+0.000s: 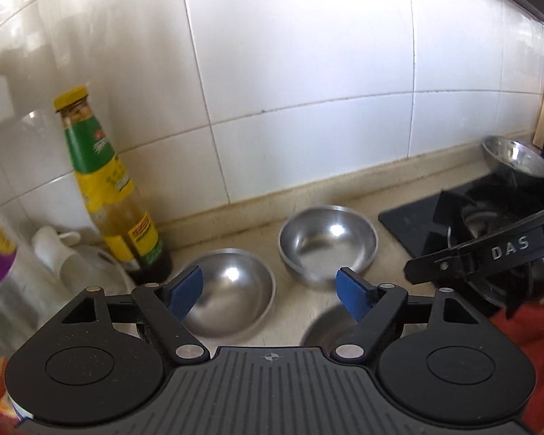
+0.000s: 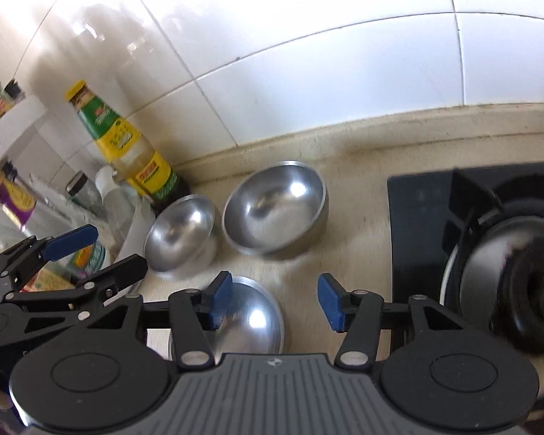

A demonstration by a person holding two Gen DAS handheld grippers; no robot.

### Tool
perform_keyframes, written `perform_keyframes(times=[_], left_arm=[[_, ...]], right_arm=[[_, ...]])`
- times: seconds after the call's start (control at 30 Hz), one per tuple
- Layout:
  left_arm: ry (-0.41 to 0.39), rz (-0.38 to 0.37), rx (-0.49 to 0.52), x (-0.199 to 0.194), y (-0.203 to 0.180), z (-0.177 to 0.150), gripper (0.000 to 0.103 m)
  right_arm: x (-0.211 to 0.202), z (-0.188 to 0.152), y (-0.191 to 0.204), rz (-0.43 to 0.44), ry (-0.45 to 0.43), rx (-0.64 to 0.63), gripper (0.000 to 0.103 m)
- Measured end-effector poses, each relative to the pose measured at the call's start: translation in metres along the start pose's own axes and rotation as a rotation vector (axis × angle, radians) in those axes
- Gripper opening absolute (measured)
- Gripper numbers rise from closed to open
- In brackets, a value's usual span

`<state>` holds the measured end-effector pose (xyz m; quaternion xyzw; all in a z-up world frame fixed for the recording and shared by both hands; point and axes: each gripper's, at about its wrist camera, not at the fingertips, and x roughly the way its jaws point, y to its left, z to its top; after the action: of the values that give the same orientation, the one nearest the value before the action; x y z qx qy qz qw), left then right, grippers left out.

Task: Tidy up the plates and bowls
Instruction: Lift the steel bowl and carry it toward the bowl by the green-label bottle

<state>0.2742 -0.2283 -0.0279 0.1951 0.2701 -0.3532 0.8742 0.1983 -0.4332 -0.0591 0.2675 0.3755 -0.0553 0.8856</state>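
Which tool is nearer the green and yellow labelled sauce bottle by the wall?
Left. The left tool hangs open beside the sauce bottle, above the nearest steel bowl. The right tool sits farther out toward the stove.

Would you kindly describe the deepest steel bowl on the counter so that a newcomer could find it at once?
Start at the black gas hob on the beige counter and look just left of it, toward the tiled wall. The bowl stands there upright and empty. Unlike the two shallower steel bowls nearby, it has tall sides and sits closest to the hob.
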Motion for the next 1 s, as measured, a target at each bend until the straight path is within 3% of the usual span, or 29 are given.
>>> perform_keyframes(times=[0.33,0.5,0.6,0.8,1.0], left_arm=[[0.055,-0.007,0.003,0.059,-0.001,0.035,0.084],[0.08,-0.047,-0.05,0.082,0.013,0.044,0.075],[0.109,-0.077,-0.041,0.097,0.012,0.044,0.069],[0.139,-0.091,-0.064,0.112,0.021,0.042,0.069],[0.165,-0.045,-0.134,0.109,0.044,0.034,0.071]], right_arm=[[0.039,0.026,-0.024,0.011,0.01,0.106,0.051],[0.056,0.034,-0.028,0.0,0.022,0.133,0.051],[0.064,0.035,-0.026,-0.005,0.034,0.129,0.051],[0.073,0.037,-0.026,0.002,0.044,0.134,0.051],[0.073,0.039,-0.026,-0.005,0.026,0.142,0.051]])
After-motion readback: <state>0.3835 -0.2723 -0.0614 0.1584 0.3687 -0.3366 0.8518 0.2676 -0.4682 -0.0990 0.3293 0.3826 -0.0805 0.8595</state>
